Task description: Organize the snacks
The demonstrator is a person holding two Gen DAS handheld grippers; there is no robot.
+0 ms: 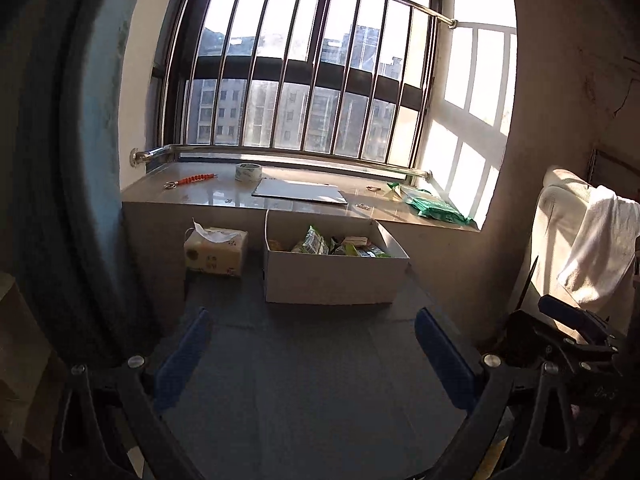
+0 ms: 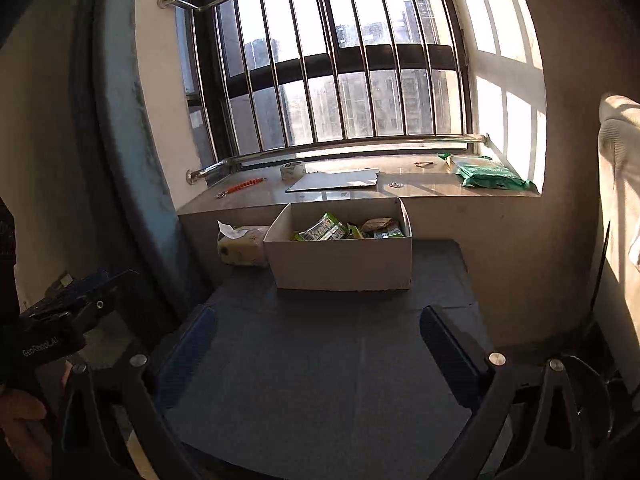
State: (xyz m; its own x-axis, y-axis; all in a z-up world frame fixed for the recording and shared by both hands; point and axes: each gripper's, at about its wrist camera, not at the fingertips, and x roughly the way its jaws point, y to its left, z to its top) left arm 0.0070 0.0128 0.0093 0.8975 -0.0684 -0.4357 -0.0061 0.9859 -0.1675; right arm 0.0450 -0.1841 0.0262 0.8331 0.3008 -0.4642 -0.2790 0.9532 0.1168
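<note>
1. The left gripper (image 1: 312, 344) hovers above the dark grey counter (image 1: 304, 380), its blue-padded jaws spread wide and holding nothing.
2. The right gripper (image 2: 318, 340) hovers over the same counter, its jaws likewise spread apart and empty.
3. An open white cardboard box (image 2: 340, 264) stands at the far end of the counter, against the sill wall, well ahead of both grippers.
4. Green and white wrapped snack packets (image 2: 324, 230) lie jumbled inside the box.
5. A pale yellow soft pack of tissues (image 1: 216, 252) sits just beside the box, on its left.
6. On the glossy stone windowsill (image 1: 192, 196) behind lie a roll of clear tape (image 1: 248, 172), a flat white board (image 1: 300, 192), an orange ribbed tool (image 1: 196, 179) and a green plastic packet (image 2: 490, 176) at the right end.
7. A white towel (image 1: 600, 248) hangs over a pale chair at the right in the left wrist view.
</note>
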